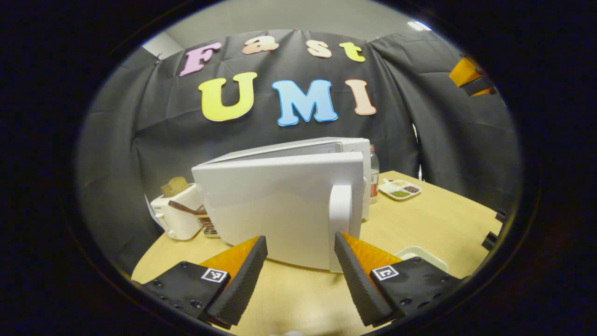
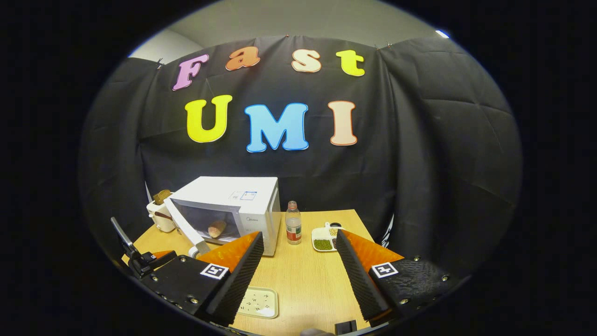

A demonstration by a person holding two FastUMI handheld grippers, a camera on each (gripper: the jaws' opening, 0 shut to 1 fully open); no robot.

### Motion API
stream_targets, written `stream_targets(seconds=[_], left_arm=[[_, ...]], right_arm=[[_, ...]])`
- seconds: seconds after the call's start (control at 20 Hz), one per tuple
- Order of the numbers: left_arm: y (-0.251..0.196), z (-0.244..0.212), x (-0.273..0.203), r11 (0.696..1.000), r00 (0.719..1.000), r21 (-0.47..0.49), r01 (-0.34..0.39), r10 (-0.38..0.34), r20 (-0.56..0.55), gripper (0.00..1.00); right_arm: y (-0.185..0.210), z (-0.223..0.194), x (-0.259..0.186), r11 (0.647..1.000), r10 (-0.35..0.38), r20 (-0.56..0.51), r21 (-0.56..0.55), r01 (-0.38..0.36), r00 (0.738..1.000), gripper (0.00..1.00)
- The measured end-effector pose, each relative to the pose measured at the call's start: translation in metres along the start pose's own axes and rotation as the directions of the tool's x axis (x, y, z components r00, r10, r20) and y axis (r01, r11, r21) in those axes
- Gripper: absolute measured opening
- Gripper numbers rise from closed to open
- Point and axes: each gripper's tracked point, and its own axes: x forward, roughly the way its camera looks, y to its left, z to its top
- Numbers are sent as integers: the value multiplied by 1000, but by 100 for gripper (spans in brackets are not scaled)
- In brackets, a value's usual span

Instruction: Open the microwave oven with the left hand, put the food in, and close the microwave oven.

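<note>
The white microwave (image 2: 242, 198) stands at the back left of the wooden table, with its door (image 2: 183, 227) swung out to the left. A brownish piece of food (image 2: 217, 228) lies inside the cavity. In the left gripper view the outer face of the door (image 1: 280, 205) is close ahead, and its vertical handle (image 1: 341, 219) sits just above one fingertip. My left gripper (image 1: 301, 242) is open and holds nothing, its fingers spread in front of the door's lower edge. My right gripper (image 2: 298, 239) hangs open and empty above the table, well back from the microwave.
A toaster (image 1: 179, 217) holding bread stands left of the microwave. Right of it are a small bottle (image 2: 293, 228) and a divided dish of beans (image 2: 322, 239). A white tray (image 2: 259, 301) lies near the front on the table (image 2: 308, 280).
</note>
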Motion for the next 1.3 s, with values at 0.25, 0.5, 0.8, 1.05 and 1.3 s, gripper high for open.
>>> stream_targets(seconds=[0.25, 0.5, 0.8, 1.05, 1.3], left_arm=[[-22, 19, 38, 999, 999, 24, 41, -42, 25, 94], [-34, 28, 70, 997, 998, 46, 59, -61, 36, 95], [-39, 28, 101, 999, 999, 26, 30, -31, 21, 95], [-41, 32, 124, 1000, 999, 18, 24, -25, 26, 99], [-40, 36, 140, 1000, 1000, 20, 6, -7, 23, 97]], right_arm=[[-7, -13, 11, 1000, -9, -42, 21, 10, 999, 96], [-16, -12, 19, 999, -28, -48, 32, 29, 998, 96], [-25, -21, 32, 998, -42, -70, 35, 45, 997, 95], [-28, -18, 38, 998, -49, -85, 34, 52, 995, 96], [-32, -24, 47, 999, -41, -103, 32, 44, 994, 96]])
